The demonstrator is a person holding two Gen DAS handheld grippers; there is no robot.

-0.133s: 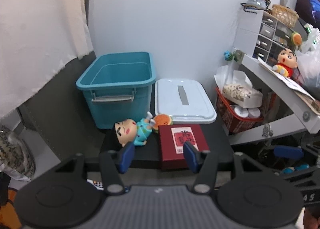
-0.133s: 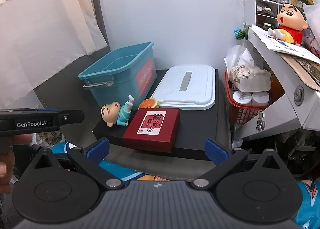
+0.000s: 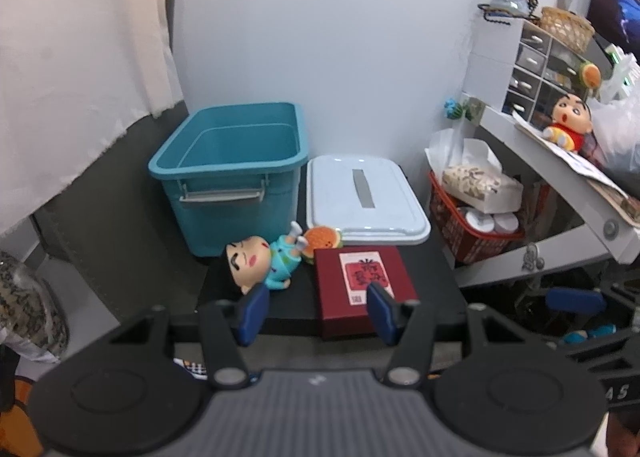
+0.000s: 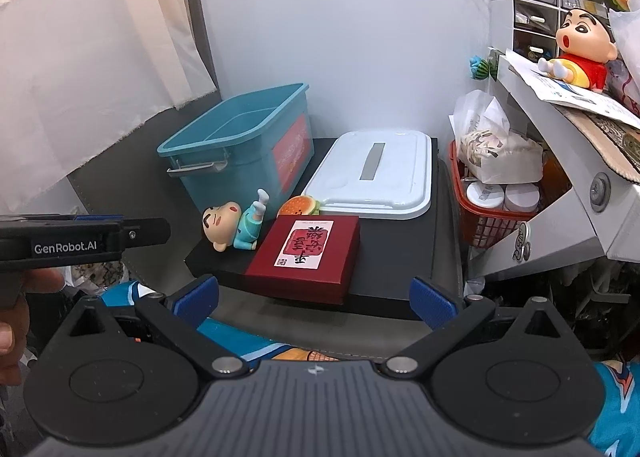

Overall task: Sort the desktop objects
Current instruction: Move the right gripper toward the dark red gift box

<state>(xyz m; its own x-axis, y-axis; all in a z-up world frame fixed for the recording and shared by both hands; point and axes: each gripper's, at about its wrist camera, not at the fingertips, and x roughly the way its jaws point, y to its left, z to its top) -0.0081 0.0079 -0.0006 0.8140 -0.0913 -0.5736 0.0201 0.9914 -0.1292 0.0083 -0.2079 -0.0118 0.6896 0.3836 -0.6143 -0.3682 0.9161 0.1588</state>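
Left wrist view: looks down at a low black counter (image 3: 432,277) against a white wall.
Left tongs (image 3: 318,313): released, blue pads apart, nothing between them; hover short of the counter's near edge.
Right tongs (image 4: 316,303): spread wide, empty; hang before the counter's near edge.
Left tongs in the right wrist view: black body (image 4: 80,243) at the left edge, gripped by a hand (image 4: 16,321).
Teal bin (image 3: 236,161): open, at the counter's far left, metal handle facing near.
White lid (image 3: 364,197): flat on the counter, just right of the bin, grey strip along its middle.
Doll (image 3: 260,263): in light blue clothes, lying on its side near the bin's front, head toward the near left.
Burger toy (image 3: 322,239): between the doll's feet and the lid's near edge.
Red box (image 3: 362,283): flat at the near edge, right of the doll, white and red label on top.
Red basket (image 3: 472,233): right of the counter, holding bags and round tubs.
Second doll (image 3: 568,125): in a red shirt, sitting on papers on a slanted white shelf at far right.
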